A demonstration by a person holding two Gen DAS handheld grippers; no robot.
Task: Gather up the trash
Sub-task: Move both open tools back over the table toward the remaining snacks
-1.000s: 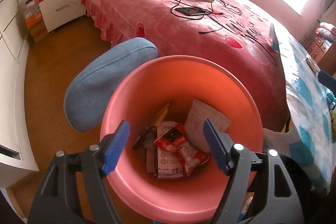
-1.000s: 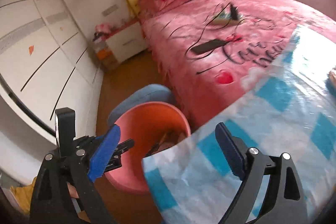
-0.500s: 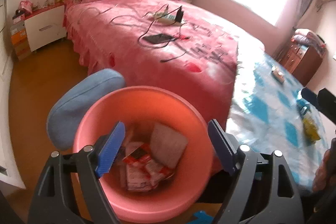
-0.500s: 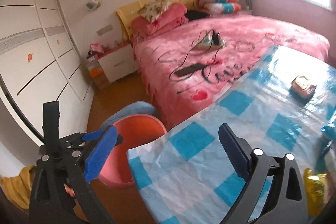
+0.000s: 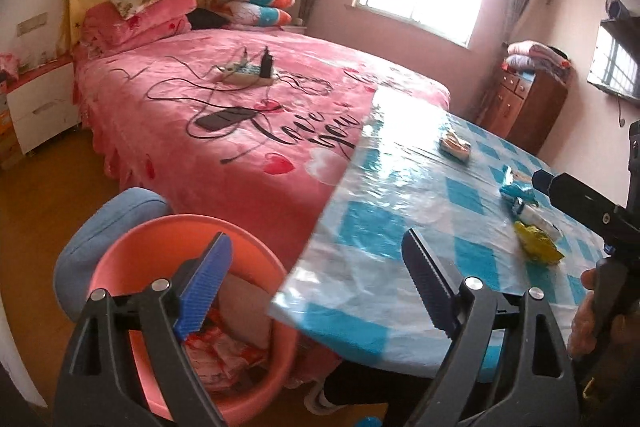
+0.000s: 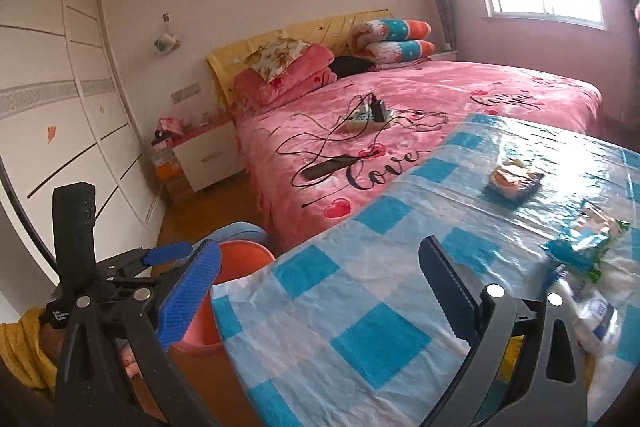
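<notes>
The bin (image 5: pixel 120 259) beside the table (image 5: pixel 380 227) already holds wrappers (image 5: pixel 216 347); on the table, packets (image 6: pixel 580 243) and a yellow wrapper (image 5: pixel 538 249) remain, so much is left; left gripper (image 5: pixel 316 287) empty, jaws opening; right gripper (image 6: pixel 316 287) wide, empty.

bedspread (image 6: pixel 400 131): you can read "Love" in big black script near the worktop edge, plus a second, smaller "love you" farther up toward the window
left gripper (image 6: pixel 192 267): tiny white label on its body, too small for you to read
wrappers (image 6: pixel 584 239): print's too blurry
</notes>
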